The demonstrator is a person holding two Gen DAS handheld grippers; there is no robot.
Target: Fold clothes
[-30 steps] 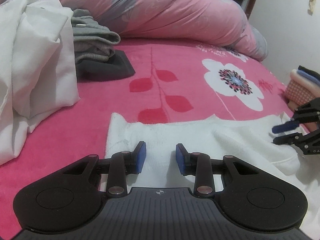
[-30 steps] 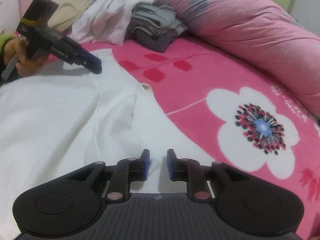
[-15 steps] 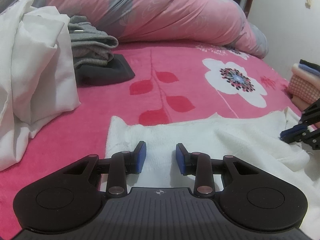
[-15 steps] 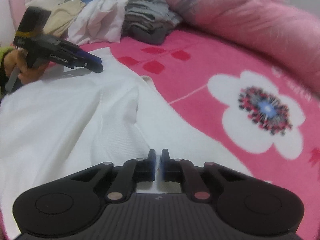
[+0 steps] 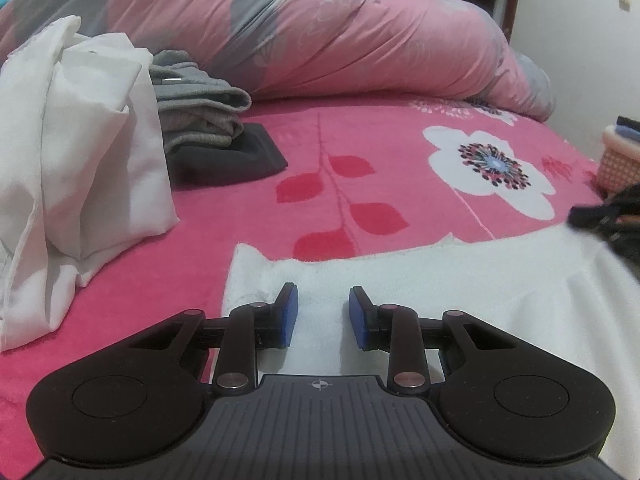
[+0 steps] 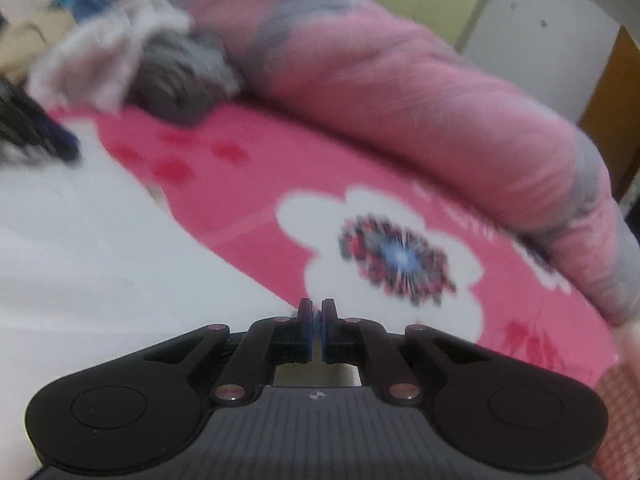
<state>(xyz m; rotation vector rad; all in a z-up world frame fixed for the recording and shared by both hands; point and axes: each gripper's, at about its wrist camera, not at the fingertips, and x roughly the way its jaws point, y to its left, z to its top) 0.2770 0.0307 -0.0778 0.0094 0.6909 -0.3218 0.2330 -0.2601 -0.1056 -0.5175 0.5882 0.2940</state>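
My right claw (image 6: 316, 330) is pinched shut at the near right edge of the white garment (image 5: 420, 280), which lies spread on the bed (image 5: 360, 152); blur hides whether cloth sits between the pads. My left claw (image 5: 319, 316) is closing, partly open over the left corner, gripping nothing. I should seat both grips firmly, then lift evenly.

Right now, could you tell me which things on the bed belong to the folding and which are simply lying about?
Part of the job:
- white garment, spread flat
- left tongs, jaws apart over its edge, closing a little
- right tongs, shut at its far edge

Lying about:
- pink duvet
- grey folded clothes
- loose white cloth
- checked basket
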